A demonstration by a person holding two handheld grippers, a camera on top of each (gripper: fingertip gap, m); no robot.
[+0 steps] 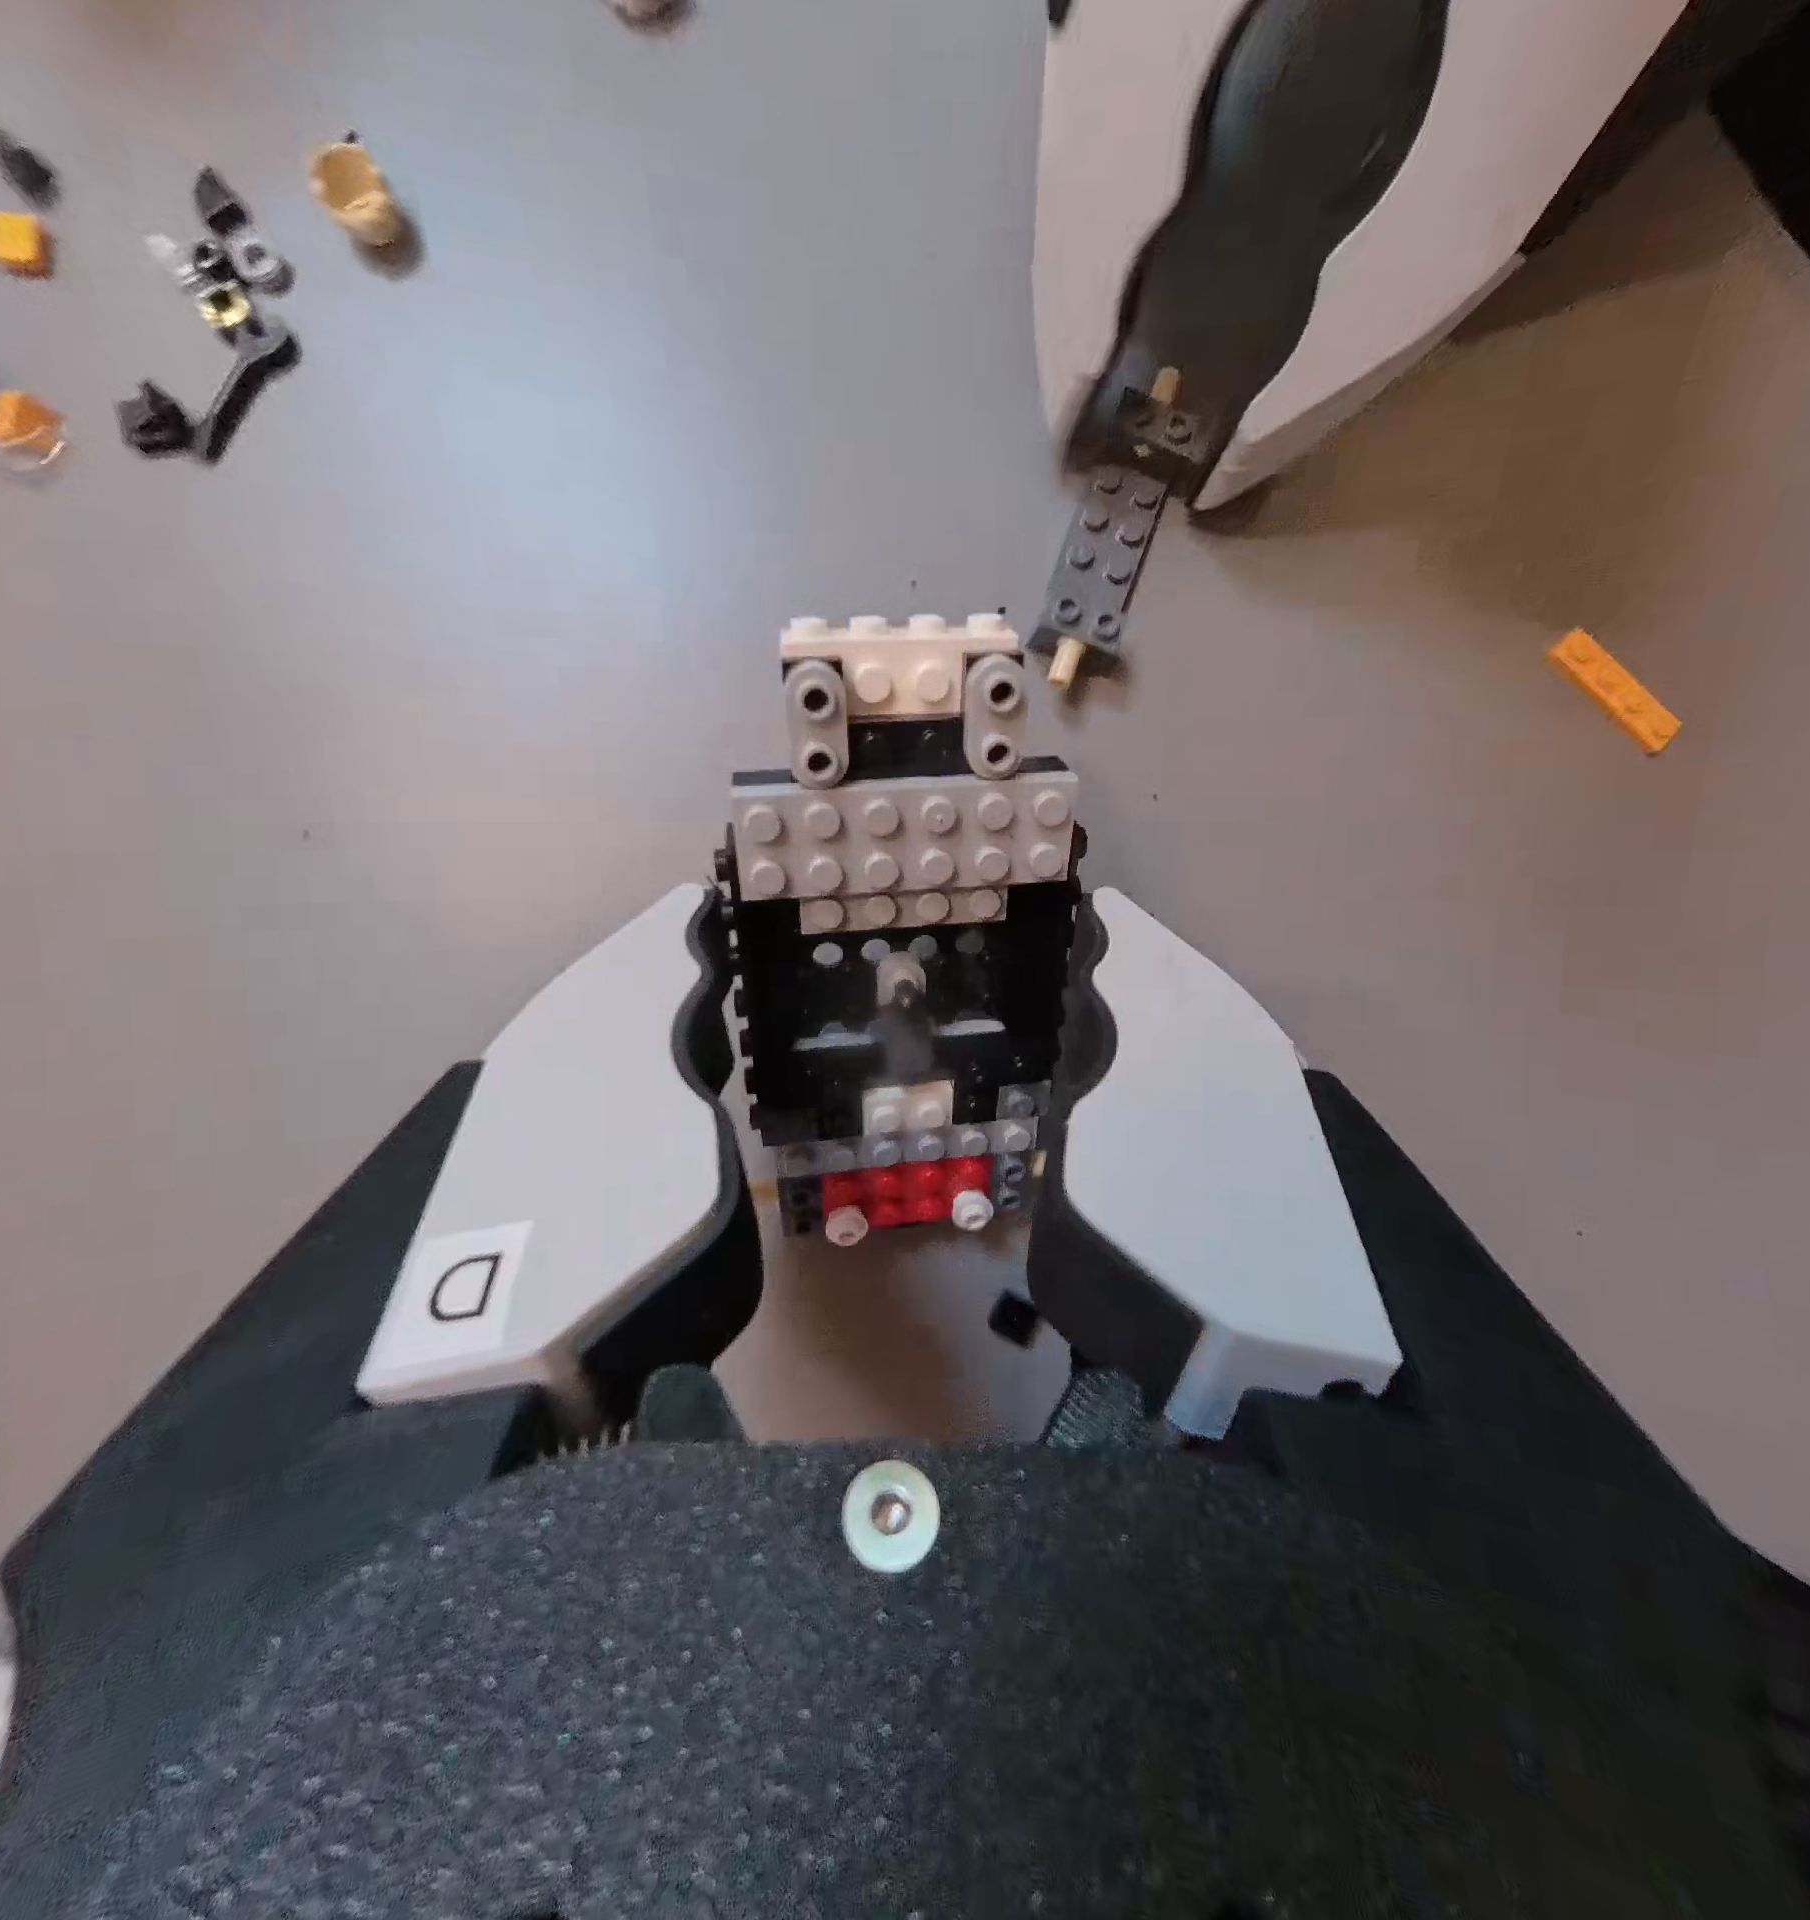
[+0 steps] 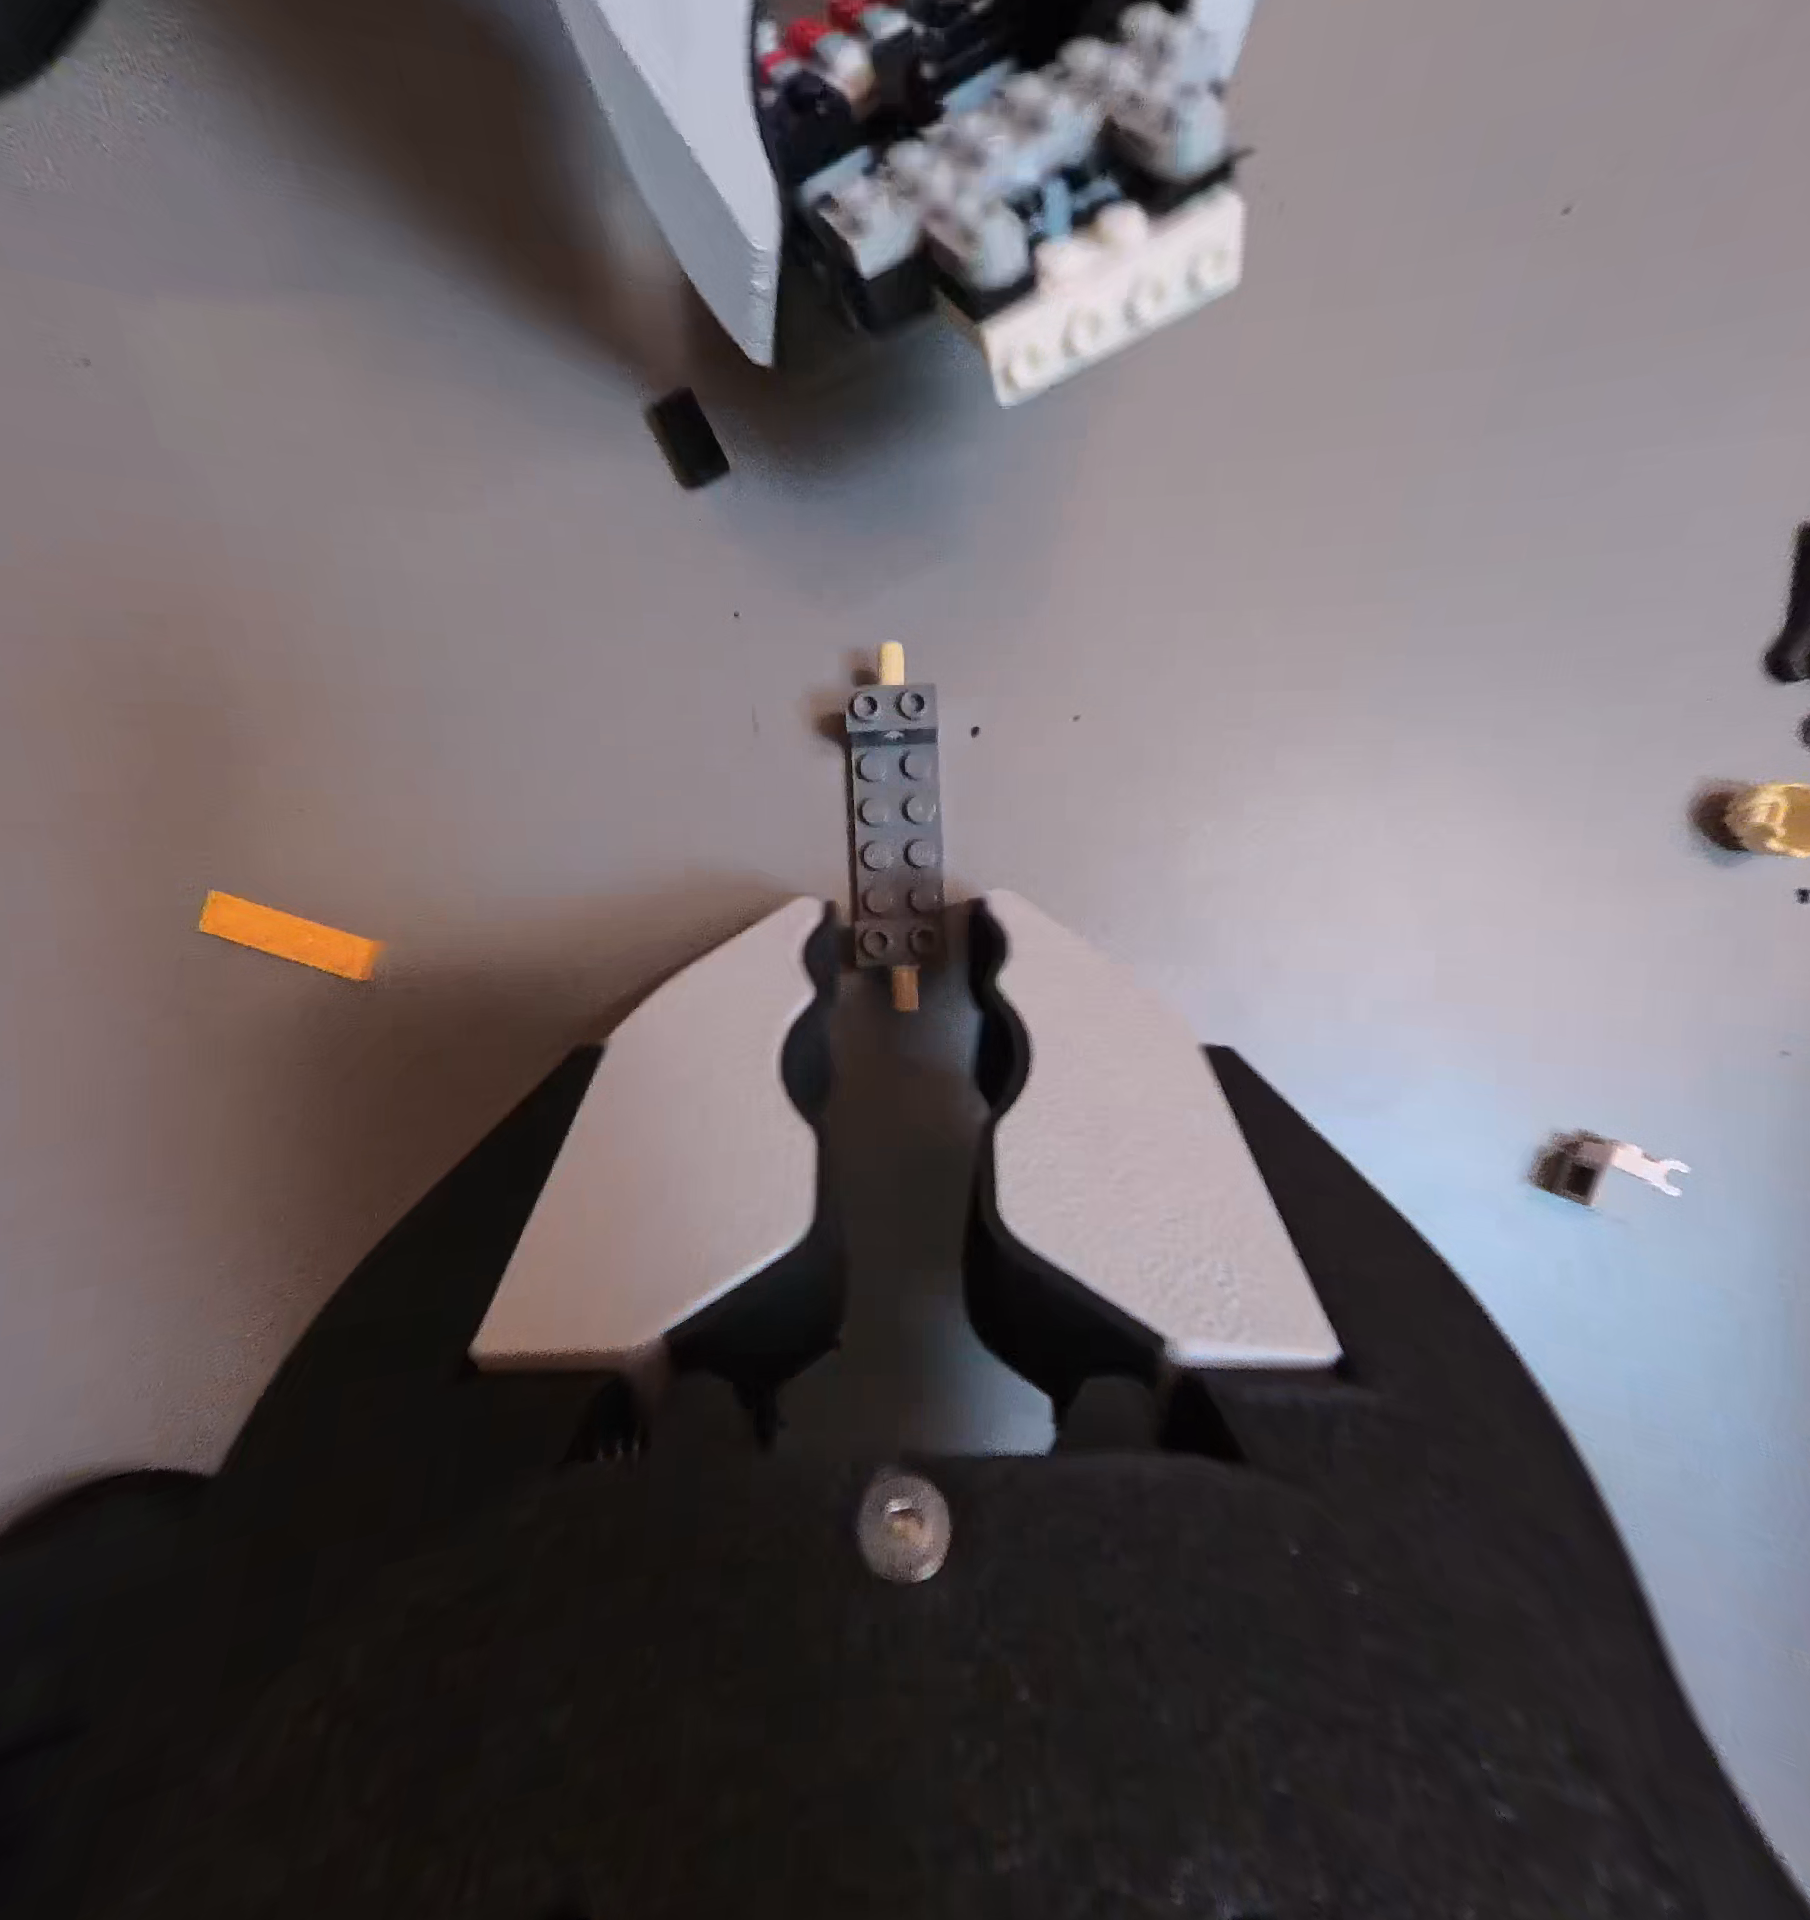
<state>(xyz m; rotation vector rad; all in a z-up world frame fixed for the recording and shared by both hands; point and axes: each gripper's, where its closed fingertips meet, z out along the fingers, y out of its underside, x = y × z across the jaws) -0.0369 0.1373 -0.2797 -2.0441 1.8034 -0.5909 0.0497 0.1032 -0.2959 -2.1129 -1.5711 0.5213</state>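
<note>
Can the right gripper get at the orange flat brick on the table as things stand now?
Probably yes. The orange flat brick lies alone on bare grey table, left of the right gripper, whose open jaws hold nothing, only straddling the dark grey plate.

The right tool (image 2: 901,935) hangs over the grey table (image 2: 465,623), its fingers apart. The near end of a dark grey plate (image 2: 896,821) with tan pins lies between the tips; a gap shows on each side. To the left lies an orange tile (image 2: 290,936). At the far edge the other tool (image 2: 693,177) seems to hold a blurred brick model (image 2: 1036,208), with a black piece (image 2: 686,436) just beside it. Right: a tan piece (image 2: 1779,819) and a grey clip (image 2: 1607,1169).
</note>
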